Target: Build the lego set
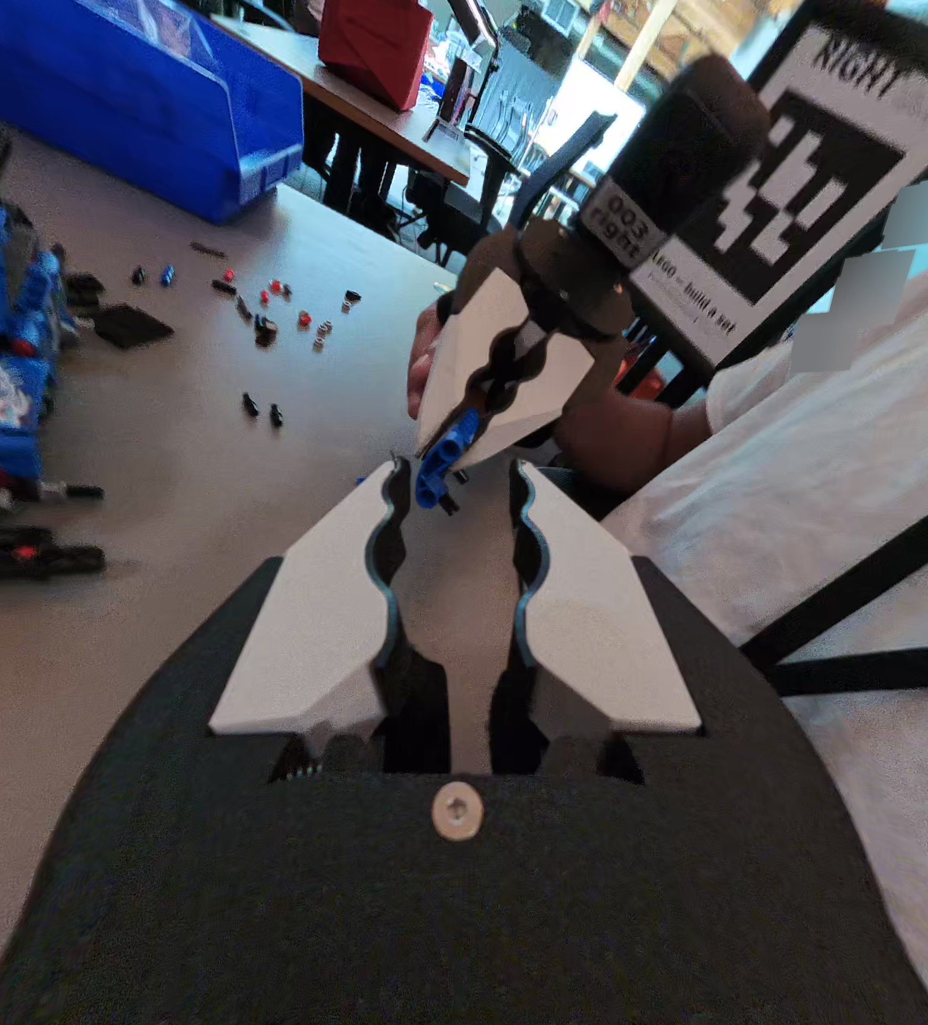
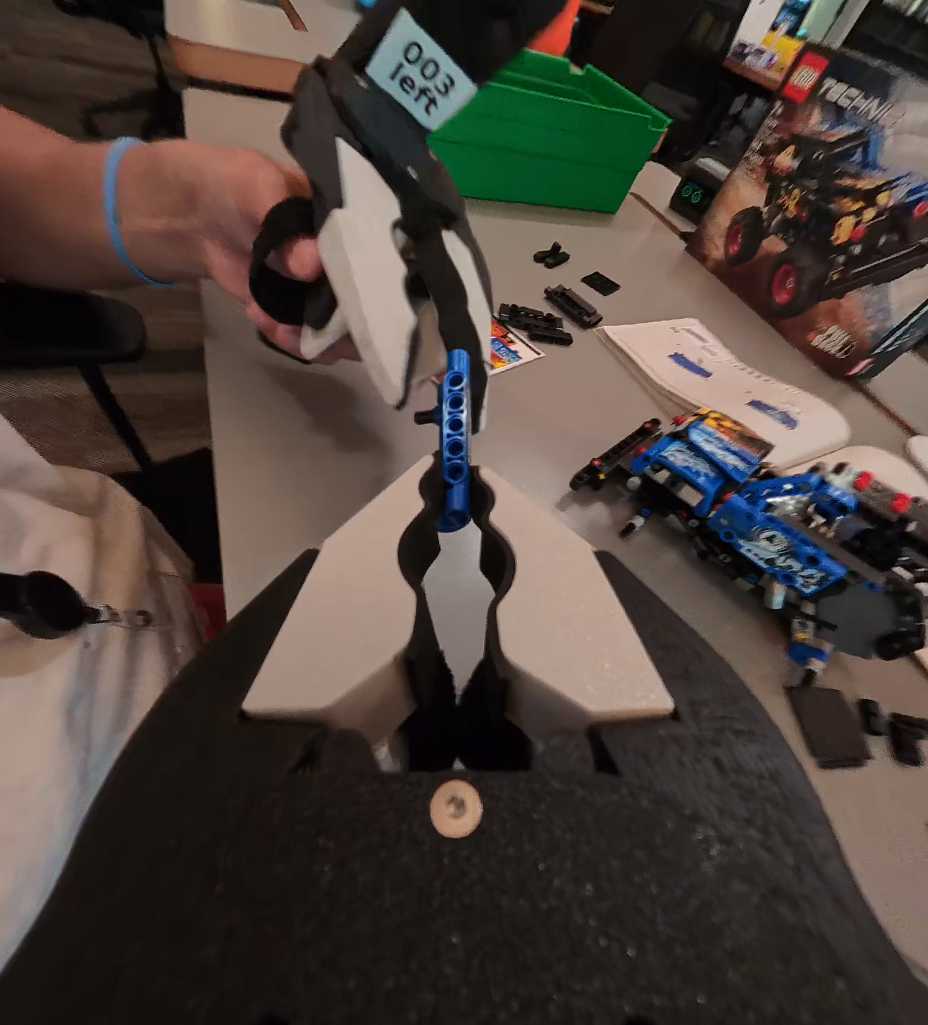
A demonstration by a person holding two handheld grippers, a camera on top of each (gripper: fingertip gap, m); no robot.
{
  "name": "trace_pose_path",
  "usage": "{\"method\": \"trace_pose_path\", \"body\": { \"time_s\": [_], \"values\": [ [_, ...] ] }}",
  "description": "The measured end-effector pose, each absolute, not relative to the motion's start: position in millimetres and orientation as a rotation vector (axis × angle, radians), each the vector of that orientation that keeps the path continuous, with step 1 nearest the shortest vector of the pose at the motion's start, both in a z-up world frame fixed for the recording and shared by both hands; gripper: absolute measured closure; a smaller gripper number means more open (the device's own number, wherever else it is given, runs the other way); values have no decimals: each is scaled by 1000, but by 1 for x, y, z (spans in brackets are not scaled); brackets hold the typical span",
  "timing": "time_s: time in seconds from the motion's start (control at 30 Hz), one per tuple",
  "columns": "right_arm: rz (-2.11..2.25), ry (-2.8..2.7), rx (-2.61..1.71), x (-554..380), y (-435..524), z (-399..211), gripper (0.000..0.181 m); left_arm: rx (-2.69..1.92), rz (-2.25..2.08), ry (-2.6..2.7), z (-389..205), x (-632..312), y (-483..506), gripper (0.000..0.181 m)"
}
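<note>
A blue Technic beam (image 2: 455,427) with a row of holes and a black pin (image 2: 424,417) in its side is held upright above the grey table (image 2: 295,444). My right gripper (image 2: 455,468) is shut on the beam's lower end. My left gripper (image 2: 439,413) reaches in from above with its jaws apart around the beam's upper end. In the left wrist view, my left gripper (image 1: 457,468) is open, and the beam (image 1: 439,471) sits close to its left finger, held by the right gripper (image 1: 442,455). A partly built blue truck model (image 2: 755,521) lies on the table to the right.
An instruction booklet (image 2: 716,377), the set's box (image 2: 838,222) and a green bin (image 2: 544,144) stand behind the model. Loose black pieces (image 2: 539,321) and small red and black pins (image 1: 262,310) are scattered about. A blue bin (image 1: 118,94) sits at the far edge. Less than 4 cm separates the two grippers' tips.
</note>
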State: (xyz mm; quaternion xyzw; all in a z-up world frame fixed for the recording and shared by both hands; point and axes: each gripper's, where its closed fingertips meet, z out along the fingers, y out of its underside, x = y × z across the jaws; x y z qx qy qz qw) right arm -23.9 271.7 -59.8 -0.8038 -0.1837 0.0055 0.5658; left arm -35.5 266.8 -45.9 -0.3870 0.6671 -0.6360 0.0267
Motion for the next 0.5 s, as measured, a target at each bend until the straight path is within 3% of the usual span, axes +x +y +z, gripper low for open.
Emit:
{"method": "trace_pose_path", "body": {
  "time_s": [0.13, 0.3, 0.5],
  "values": [
    [204, -464, -1855, -33, 267, -56, 175, -806, -1666, 2175, -50, -39, 266, 140],
    [180, -560, -1851, -41, 273, -64, 175, -624, -1755, 2209, -39, -44, 257, 166],
    [250, -510, -1780, -40, 276, -55, 175, -599, -1722, 2189, -43, -38, 263, 175]
  ]
}}
